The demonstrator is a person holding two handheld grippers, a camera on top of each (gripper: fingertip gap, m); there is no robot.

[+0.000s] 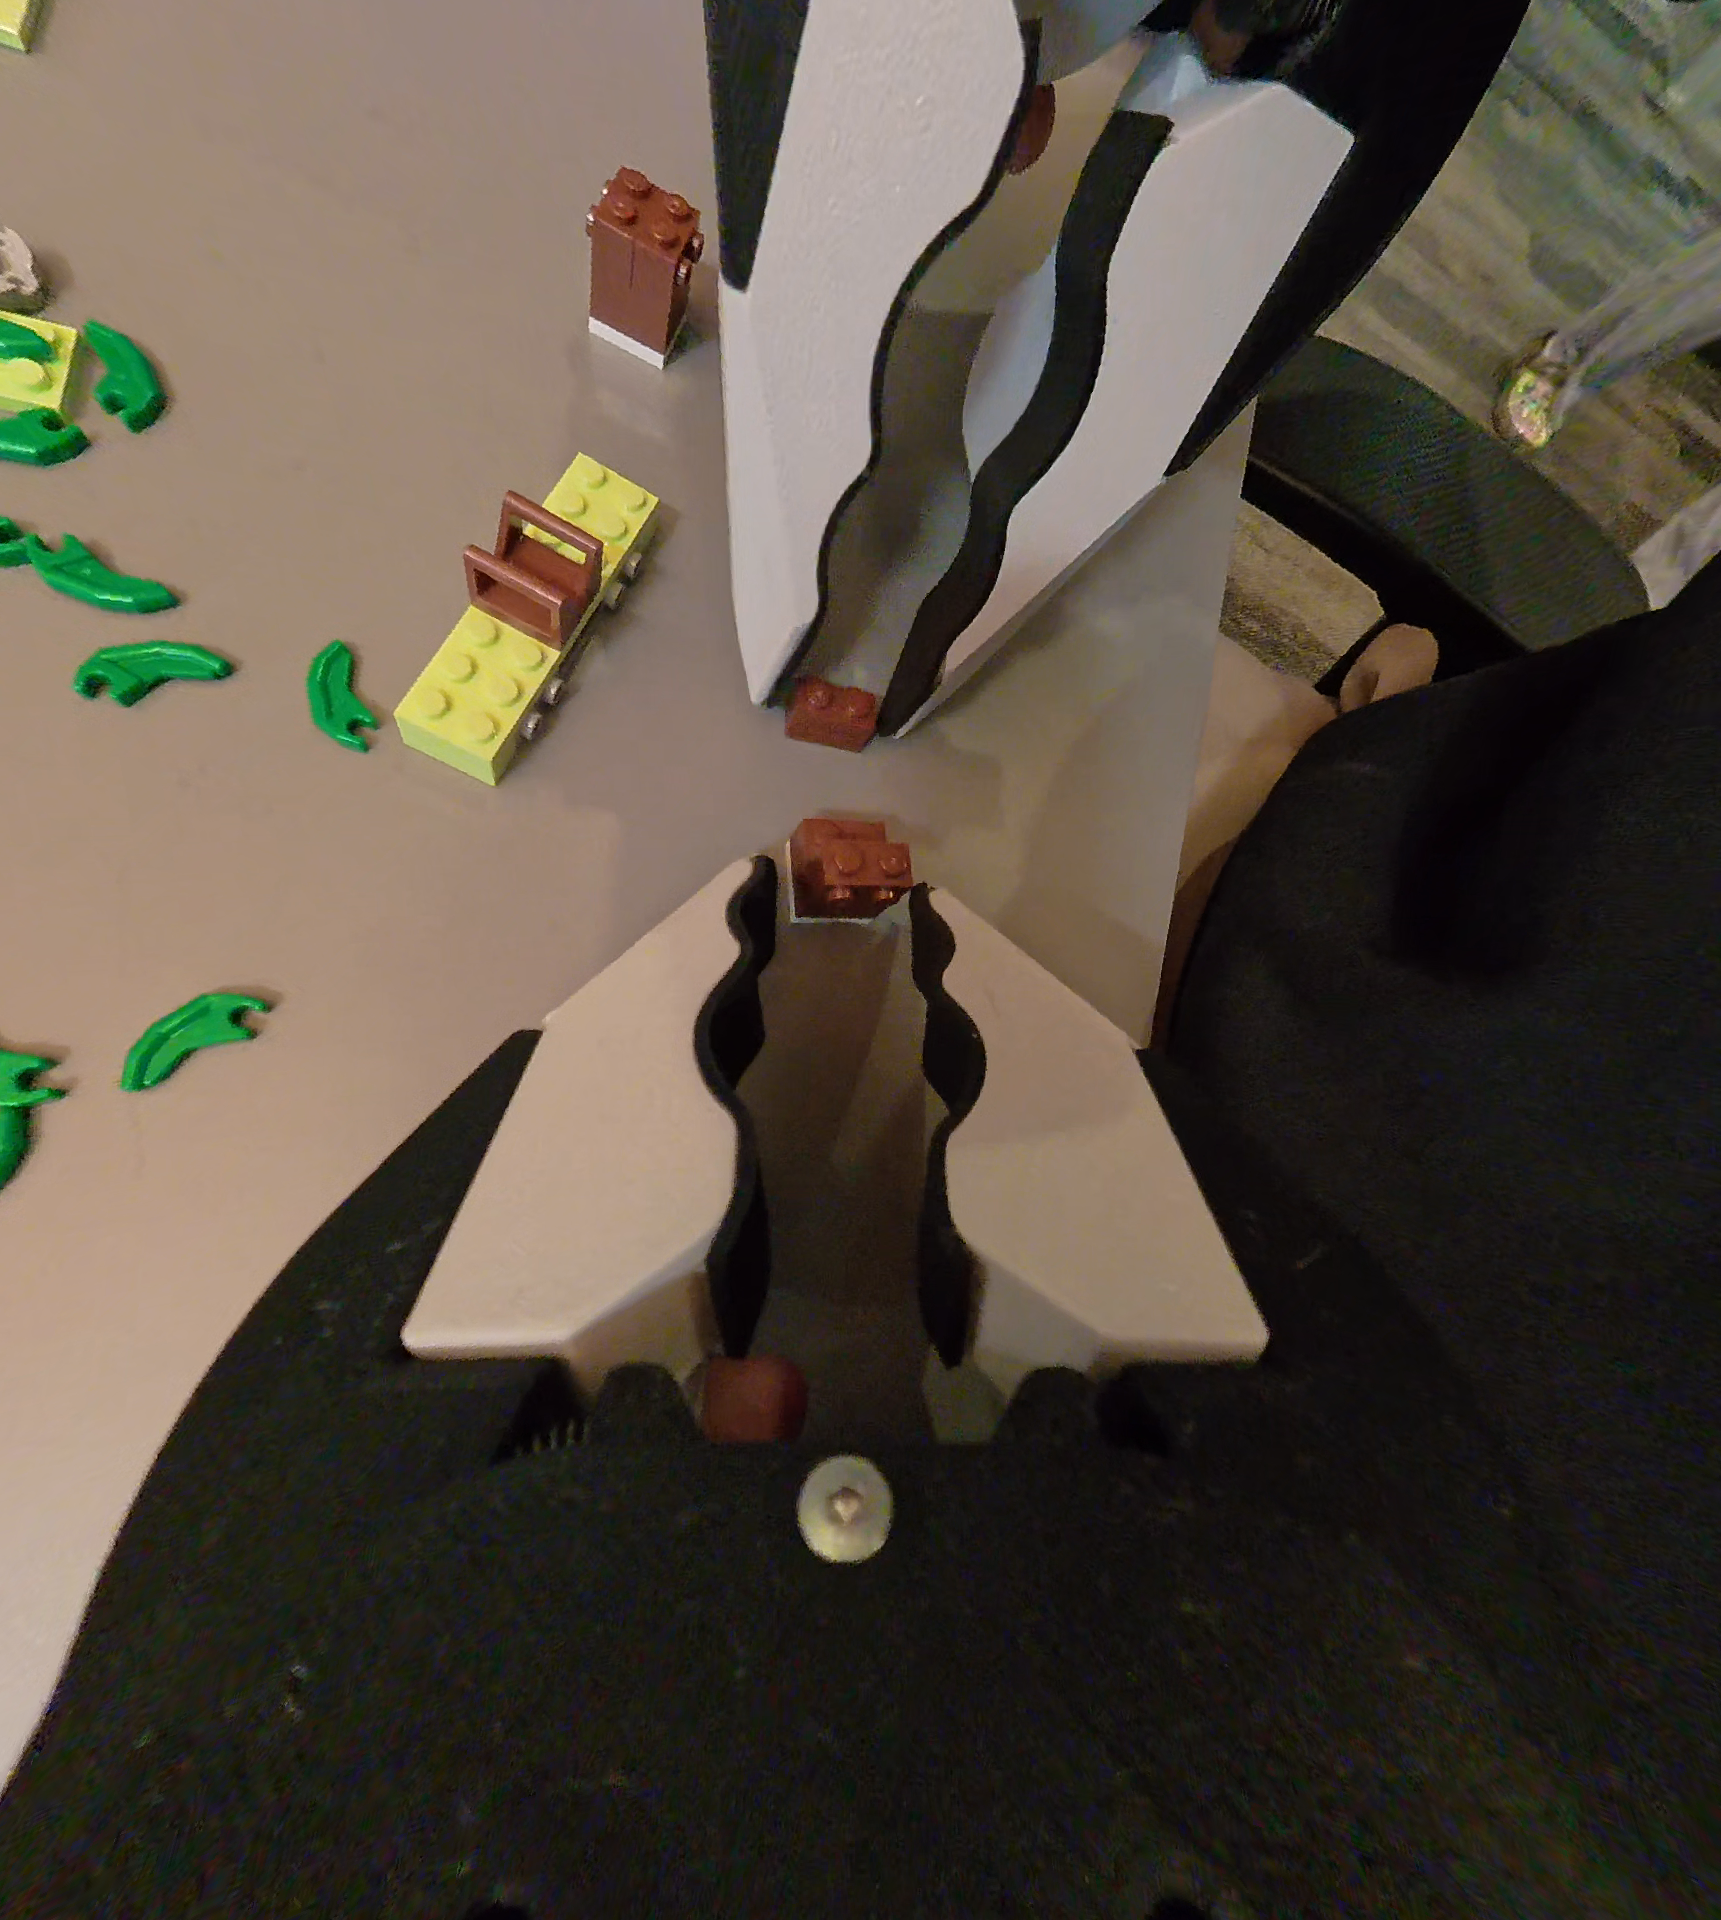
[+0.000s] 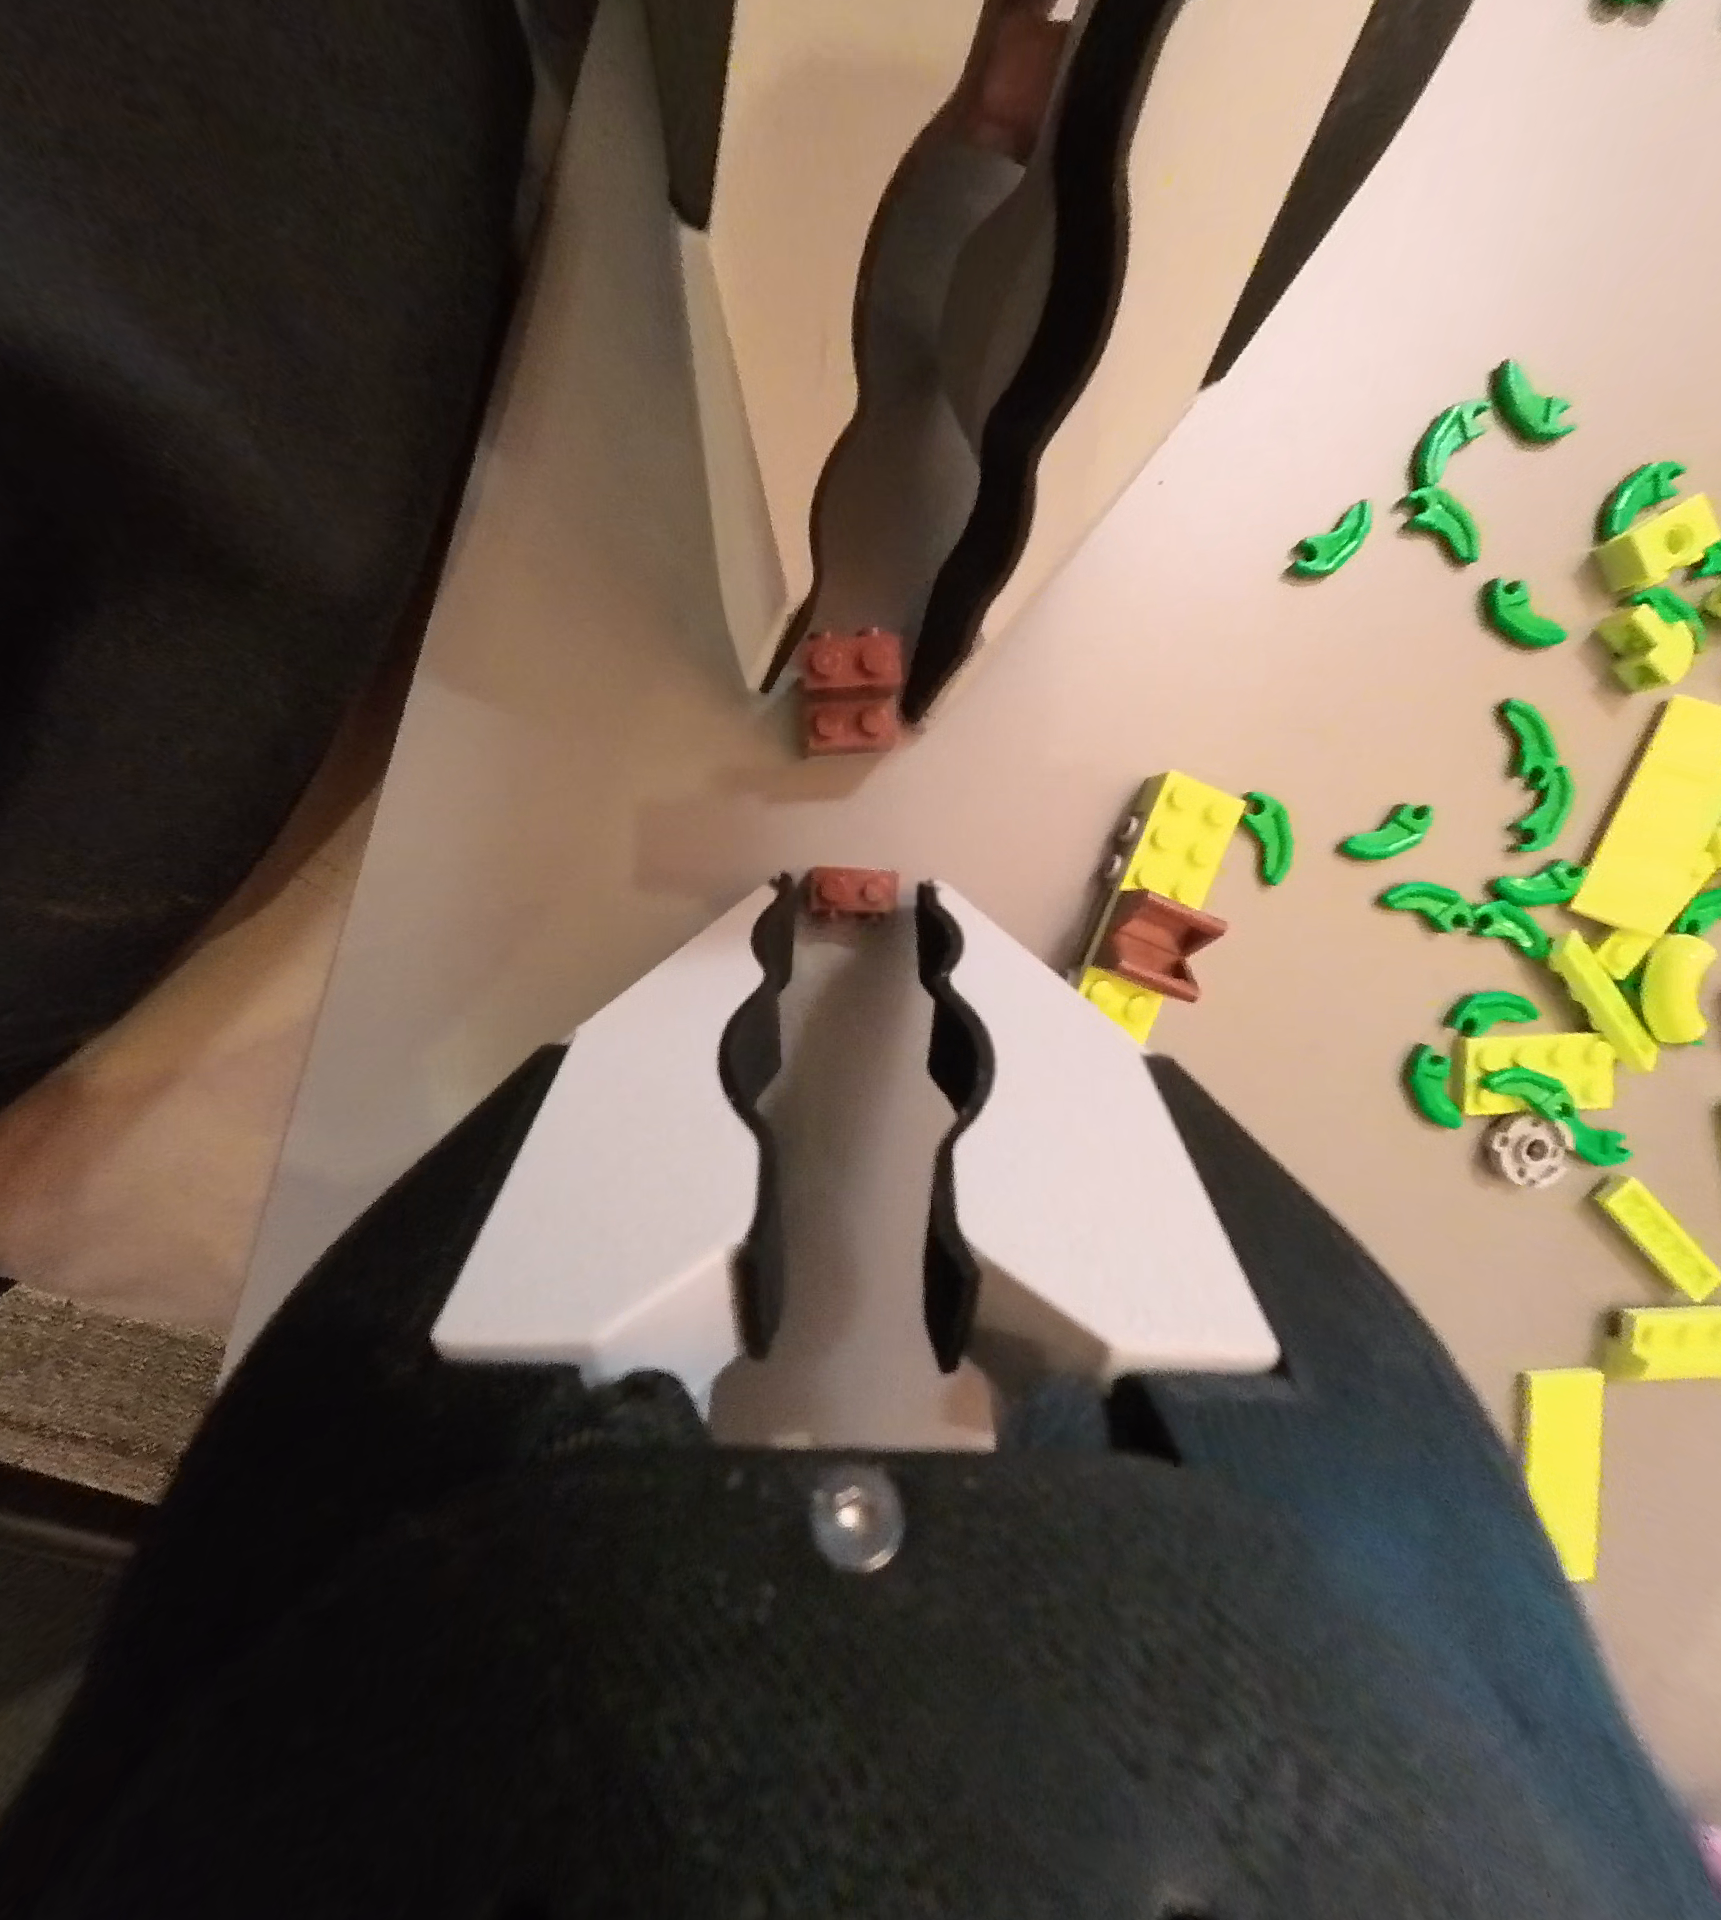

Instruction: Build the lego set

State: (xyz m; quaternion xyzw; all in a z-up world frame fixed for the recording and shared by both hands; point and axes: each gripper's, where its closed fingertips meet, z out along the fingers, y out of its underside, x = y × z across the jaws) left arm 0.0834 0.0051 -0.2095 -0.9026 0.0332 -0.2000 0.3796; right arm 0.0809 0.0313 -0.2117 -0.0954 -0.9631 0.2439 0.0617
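Note:
My left gripper (image 1: 851, 888) is shut on a small brown bracket piece (image 1: 851, 868), held above the grey table (image 1: 316, 852). It also shows in the right wrist view (image 2: 851, 691), with the bracket (image 2: 848, 694) at its tips. My right gripper (image 2: 851, 888) is shut on a small brown plate (image 2: 851, 896). In the left wrist view it (image 1: 833, 707) comes in from the top with the brown plate (image 1: 833, 713). The two grippers face tip to tip, a short gap apart. A lime plate assembly with a brown frame (image 1: 529, 613) lies to the left. A brown column (image 1: 641, 265) stands behind it.
Several green leaf pieces (image 1: 155, 670) lie scattered at the left. Lime bricks and plates (image 2: 1666, 821) and a grey round piece (image 2: 1534, 1150) lie at the right in the right wrist view. A dark sleeve (image 2: 160, 416) and a black chair seat (image 1: 1438, 499) sit beyond the table's edge. Left and right tips are no more than a few centimetres apart.

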